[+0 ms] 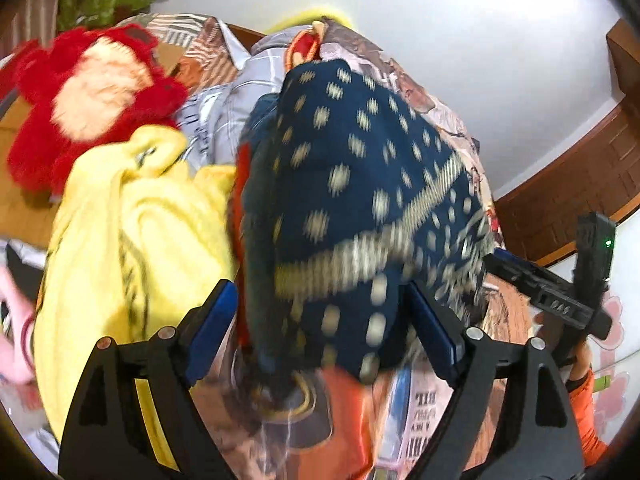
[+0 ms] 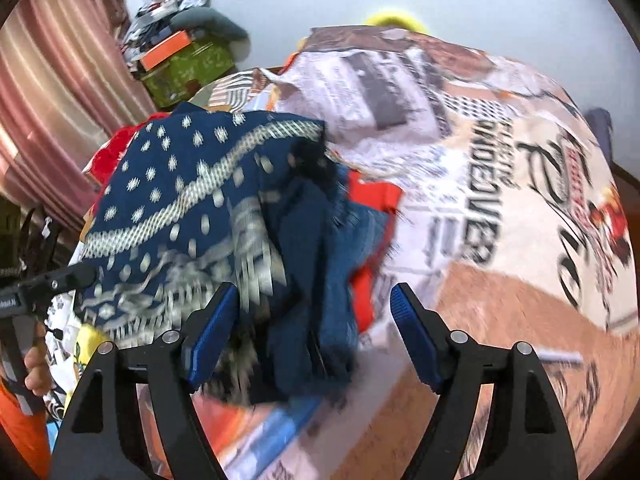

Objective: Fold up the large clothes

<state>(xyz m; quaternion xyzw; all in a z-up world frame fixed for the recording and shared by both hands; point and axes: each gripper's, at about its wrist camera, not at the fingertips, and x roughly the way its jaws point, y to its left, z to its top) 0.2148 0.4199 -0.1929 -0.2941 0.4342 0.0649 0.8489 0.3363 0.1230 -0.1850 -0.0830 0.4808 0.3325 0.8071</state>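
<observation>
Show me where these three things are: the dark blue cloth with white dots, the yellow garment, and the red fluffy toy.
dark blue cloth with white dots (image 1: 360, 184): left wrist view, on its dotted middle.
yellow garment (image 1: 132, 232): left wrist view, on its main folds.
red fluffy toy (image 1: 32, 152): left wrist view, on its red fur.

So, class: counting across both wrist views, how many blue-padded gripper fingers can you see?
4. The left gripper's two fingers flank the navy patterned cloth; the right gripper's two fingers sit bottom centre. None seem hidden.

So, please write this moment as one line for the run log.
left gripper: open, around blue patterned cloth | right gripper: open, cloth between fingers | surface: printed bedsheet | fold: not finished
</observation>
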